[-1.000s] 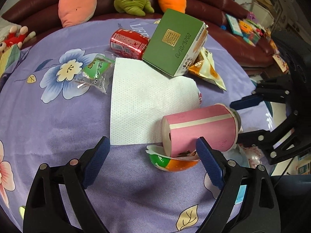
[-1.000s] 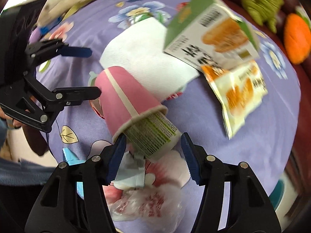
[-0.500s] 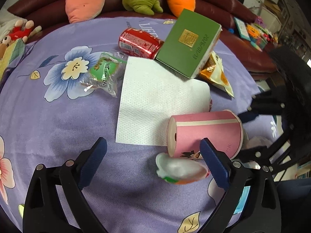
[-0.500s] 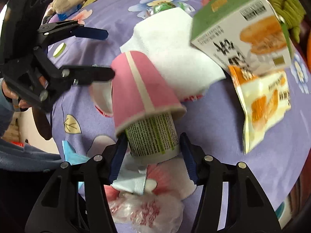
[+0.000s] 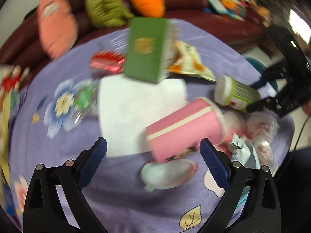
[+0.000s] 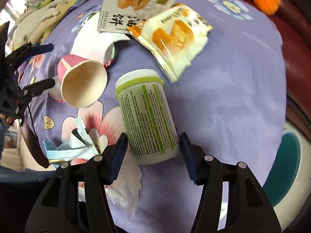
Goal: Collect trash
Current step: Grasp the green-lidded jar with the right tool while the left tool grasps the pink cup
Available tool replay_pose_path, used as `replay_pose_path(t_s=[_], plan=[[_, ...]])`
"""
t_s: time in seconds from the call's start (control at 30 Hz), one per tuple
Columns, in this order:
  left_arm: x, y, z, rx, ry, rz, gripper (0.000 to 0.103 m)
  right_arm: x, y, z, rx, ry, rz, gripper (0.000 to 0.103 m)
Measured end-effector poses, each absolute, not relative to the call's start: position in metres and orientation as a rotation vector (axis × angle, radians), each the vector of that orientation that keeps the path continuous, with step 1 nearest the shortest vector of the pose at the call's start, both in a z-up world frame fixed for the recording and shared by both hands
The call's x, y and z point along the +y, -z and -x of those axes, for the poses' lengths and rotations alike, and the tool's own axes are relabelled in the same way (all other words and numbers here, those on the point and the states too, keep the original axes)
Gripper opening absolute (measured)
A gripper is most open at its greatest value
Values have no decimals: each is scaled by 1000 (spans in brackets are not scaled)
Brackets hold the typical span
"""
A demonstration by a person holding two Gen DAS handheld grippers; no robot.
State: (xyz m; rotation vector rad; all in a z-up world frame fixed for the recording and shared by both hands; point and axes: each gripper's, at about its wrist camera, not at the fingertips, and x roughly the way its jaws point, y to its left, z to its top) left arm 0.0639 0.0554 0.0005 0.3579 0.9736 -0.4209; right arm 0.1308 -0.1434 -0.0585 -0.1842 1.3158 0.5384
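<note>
**Supplement bottle clamped, paper cup lying free**

The right claw [image 6: 153, 151] is clamped on a smooth white plastic bottle [image 6: 145, 116] with a lime-green band and fine printed label — its blue ribbed pads press the bottle's lower sides, and the capped end points away from the camera. Beside it a pink paper cup [image 6: 81, 81] lies on its side, its plain cream inside facing the right wrist view. The left wrist view is smeared by blur; it shows the cup's [image 5: 184, 130] pink outer wall with a pale stripe and the bottle [image 5: 235, 93] lifted beyond it, held by dark fingers partly cut off at the frame edge. The left claw [image 5: 153, 155] stands wide apart with nothing between its pads. On the purple flowered cloth of the bench [image 6: 233, 89] lie a dimpled white paper napkin [image 5: 136, 112], a green cardboard box [image 5: 145, 48], a crinkled foil snack bag [image 6: 175, 36] and a red can [image 5: 107, 63] — the can shows only in the left view. A torn pale-blue wrapper [image 6: 68, 147] sits near the right claw's left finger.
</note>
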Motion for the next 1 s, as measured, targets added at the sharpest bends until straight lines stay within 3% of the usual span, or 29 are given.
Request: replay_pose_path(t_s=[0.2, 0.3, 0.33, 0.43, 0.7, 0.87, 1.0], plan=[[10, 22, -62, 961, 536, -668, 97, -150, 51, -126, 1303, -499, 146, 54], [-3, 35, -69, 978, 563, -746, 97, -157, 44, -127, 1289, -491, 133, 59], [-6, 38, -72, 985, 570, -753, 94, -158, 43, -128, 1283, -488, 129, 60], [-11, 45, -78, 1028, 602, -721, 64, -159, 43, -133, 1281, -487, 113, 60], [16, 38, -93, 1092, 623, -399, 64, -140, 57, -153, 1306, -529, 136, 60], [21, 41, -100, 1118, 581, -364, 67, -129, 75, -160, 1333, -550, 134, 60], [10, 49, -103, 1133, 540, -381, 64, -137, 72, -157, 1301, -527, 68, 54]])
